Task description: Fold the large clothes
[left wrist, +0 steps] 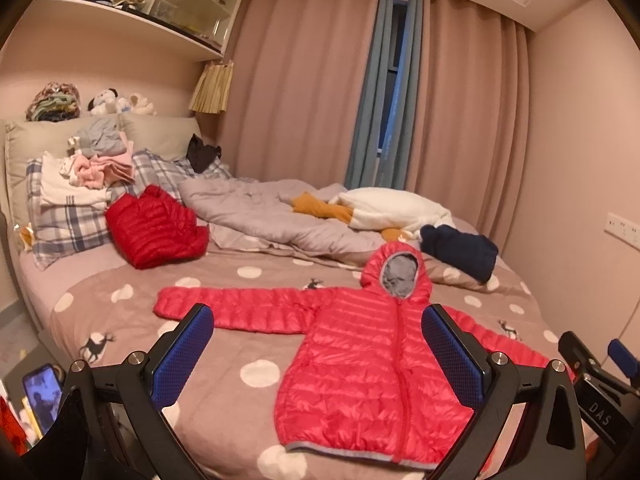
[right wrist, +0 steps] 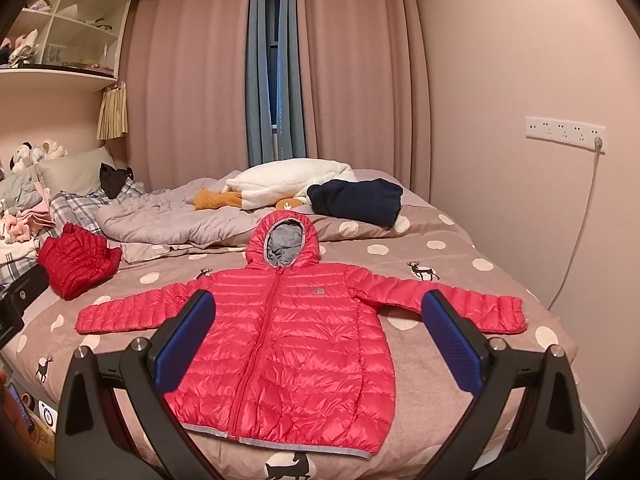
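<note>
Pink jacket (right wrist: 288,344) lies flat on the bed (right wrist: 452,364), zipped, sleeves spread, hood away from both tongs. Left tongs (left wrist: 318,360) wide, holding nothing, jacket ahead, slightly right. Right tongs (right wrist: 318,344) wide, holding nothing, jacket directly ahead between fingers.

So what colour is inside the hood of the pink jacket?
Grey lining, clearest in the right wrist view.

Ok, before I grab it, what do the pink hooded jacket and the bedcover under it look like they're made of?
The pink jacket looks like a quilted down-style puffer with a thin, slick synthetic shell, probably nylon: horizontal stitched channels and a slight sheen. Its hood lining is grey and smooth. The bedcover looks like matte woven fabric, perhaps cotton, printed with dots and deer.
</note>
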Demonstrator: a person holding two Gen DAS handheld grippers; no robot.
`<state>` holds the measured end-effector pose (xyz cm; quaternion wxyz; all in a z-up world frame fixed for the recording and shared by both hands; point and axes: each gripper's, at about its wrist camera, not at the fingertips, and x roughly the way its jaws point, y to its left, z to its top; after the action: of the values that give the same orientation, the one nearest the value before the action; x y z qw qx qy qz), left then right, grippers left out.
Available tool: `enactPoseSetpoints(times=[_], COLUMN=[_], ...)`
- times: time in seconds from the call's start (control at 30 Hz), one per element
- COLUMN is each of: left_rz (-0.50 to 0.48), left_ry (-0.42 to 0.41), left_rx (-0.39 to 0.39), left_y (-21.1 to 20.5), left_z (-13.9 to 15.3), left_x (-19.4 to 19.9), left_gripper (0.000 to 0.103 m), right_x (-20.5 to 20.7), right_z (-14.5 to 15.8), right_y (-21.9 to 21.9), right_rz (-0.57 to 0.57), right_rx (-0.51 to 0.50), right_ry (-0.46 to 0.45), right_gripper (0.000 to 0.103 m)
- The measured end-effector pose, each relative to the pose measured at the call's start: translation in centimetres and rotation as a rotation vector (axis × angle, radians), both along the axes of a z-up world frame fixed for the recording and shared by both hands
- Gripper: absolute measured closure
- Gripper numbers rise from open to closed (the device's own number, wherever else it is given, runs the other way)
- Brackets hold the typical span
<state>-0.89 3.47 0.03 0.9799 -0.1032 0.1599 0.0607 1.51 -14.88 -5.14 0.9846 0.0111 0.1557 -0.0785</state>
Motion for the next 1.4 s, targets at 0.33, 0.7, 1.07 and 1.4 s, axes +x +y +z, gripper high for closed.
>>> enactPoseSetpoints(times=[0.33, 0.7, 1.07, 1.4], left_rz=[0.005, -0.009, -0.015, -0.02], left_ry=[-0.017, -0.04, -0.042, -0.045], left_rx=[0.007, 0.027, 0.031, 0.041], left_y=[-0.1, -0.7, -1.1, -1.5], left_z=[0.5, 0.8, 0.8, 0.5], left_x=[-0.3, -0.8, -0.8, -1.2], left_gripper=[0.0, 0.0, 0.0, 0.0], right_x=[-0.7, -1.0, -1.2, -1.2], right_z=[0.5, 0.6, 0.8, 0.8], right_y=[0.2, 0.2, -0.3, -0.4], right_rz=[-0.009, 0.005, -0.006, -0.007], right_rx=[-0.006, 0.002, 0.004, 0.002], right_ry=[-0.022, -0.029, -0.039, -0.035], right_gripper=[0.0, 0.0, 0.0, 0.0])
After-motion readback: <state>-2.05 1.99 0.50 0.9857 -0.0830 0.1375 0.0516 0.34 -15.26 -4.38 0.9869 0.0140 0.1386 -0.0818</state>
